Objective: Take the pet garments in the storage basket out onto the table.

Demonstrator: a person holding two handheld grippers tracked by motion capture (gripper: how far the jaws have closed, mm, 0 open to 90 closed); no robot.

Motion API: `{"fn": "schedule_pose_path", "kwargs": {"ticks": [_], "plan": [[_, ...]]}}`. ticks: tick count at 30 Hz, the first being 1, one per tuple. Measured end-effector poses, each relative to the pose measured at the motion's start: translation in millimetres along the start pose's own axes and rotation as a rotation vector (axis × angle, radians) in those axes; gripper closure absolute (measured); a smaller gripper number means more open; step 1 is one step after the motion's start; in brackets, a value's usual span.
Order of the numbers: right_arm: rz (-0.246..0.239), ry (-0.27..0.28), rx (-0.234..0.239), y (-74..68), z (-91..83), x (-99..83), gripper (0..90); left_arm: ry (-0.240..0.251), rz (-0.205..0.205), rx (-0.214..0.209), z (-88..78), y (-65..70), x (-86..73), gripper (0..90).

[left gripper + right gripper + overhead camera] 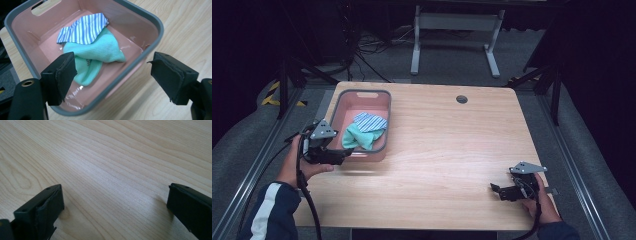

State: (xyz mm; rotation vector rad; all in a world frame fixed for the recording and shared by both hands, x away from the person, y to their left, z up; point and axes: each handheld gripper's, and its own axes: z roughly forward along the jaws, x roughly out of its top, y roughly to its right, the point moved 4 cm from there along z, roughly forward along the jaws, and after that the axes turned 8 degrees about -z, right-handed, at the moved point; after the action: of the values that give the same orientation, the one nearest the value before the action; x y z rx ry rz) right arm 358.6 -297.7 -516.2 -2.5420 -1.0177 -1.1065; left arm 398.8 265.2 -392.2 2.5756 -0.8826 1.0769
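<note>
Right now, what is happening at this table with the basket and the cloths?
A person holds a hand-held gripper in each hand. The left hand-held gripper hovers open at the near rim of the pink basket, holding nothing. Inside the basket lie a green cloth and, partly on top of it, a blue striped cloth. The right hand-held gripper is open low over the bare wooden table, far from the basket.
</note>
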Motion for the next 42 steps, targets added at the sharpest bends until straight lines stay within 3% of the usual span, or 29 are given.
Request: {"fn": "schedule_pose_path", "kwargs": {"ticks": [9, 20, 25, 30, 38, 42], "plan": [[0.001, 0.0, -0.001, -0.2, -0.1, -0.1, 1.3, -0.053, -0.002, 0.008, 20.3, -9.5, 18.9, 19.6], [0.004, 0.0, 0.0, -0.5, -0.3, -0.1, 1.3, -0.142, -0.01, -0.004, 62.7, -15.3, 38.1, 19.6], [0.004, 0.0, 0.0, -0.5, -0.3, -0.1, 1.3, -0.19, 0.002, 0.006, 75.3, -17.4, 42.3, 19.4], [0.005, 0.0, 0.0, -0.5, -0.3, -0.1, 1.3, -0.244, -0.015, 0.005, 91.5, -23.4, 44.5, 19.1], [0.005, 0.001, 0.0, -0.5, -0.3, -0.1, 1.3, -0.326, -0.017, 0.053, 110.6, -29.2, 41.7, 19.7], [0.005, 0.0, 0.0, -0.5, -0.3, -0.1, 1.3, -0.377, -0.053, 0.052, 117.4, -32.5, 40.6, 19.0]]}}
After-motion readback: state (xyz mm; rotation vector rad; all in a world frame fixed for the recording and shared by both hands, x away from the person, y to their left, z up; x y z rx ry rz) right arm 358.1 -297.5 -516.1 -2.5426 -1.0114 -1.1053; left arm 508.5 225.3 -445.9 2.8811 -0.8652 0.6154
